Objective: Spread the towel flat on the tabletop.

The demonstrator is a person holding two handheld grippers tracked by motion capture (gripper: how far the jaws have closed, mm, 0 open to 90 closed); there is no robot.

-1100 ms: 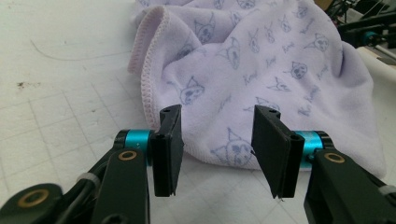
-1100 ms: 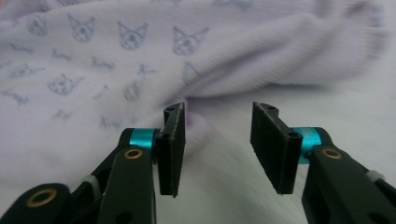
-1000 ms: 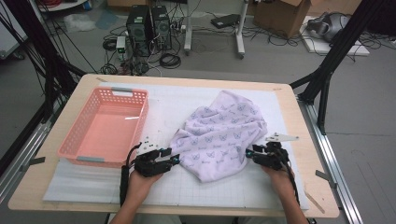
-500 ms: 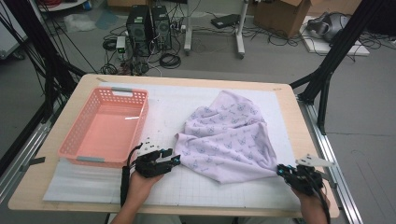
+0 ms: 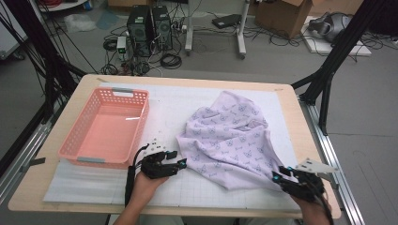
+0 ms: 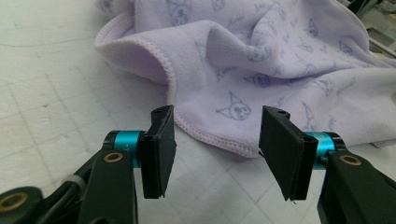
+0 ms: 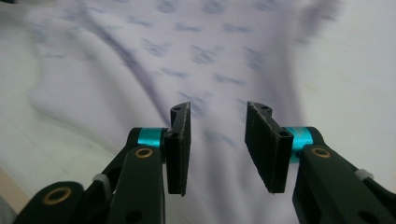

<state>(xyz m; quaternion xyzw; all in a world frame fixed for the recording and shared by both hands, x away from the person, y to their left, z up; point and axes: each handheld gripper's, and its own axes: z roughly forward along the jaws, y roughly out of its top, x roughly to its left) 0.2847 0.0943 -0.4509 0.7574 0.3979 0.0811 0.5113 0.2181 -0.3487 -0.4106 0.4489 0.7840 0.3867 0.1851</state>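
Lilac towel [image 5: 232, 140] lies crumpled right of centre on the table mat in the high view, pink basket [image 5: 104, 126] to its left; left gripper [image 5: 180, 163] sits at its near-left hem, right gripper [image 5: 278, 177] at its near-right corner. Left gripper view: jaws apart, hem [image 6: 210, 135] just ahead, ungrasped. Right gripper view: blurred, jaws apart over cloth [image 7: 154, 60] — looks like grasp setup; next, close on both edges.

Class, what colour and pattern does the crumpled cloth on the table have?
The soft crumpled cloth is pale lilac with small printed cat faces, clearest in the left gripper view.
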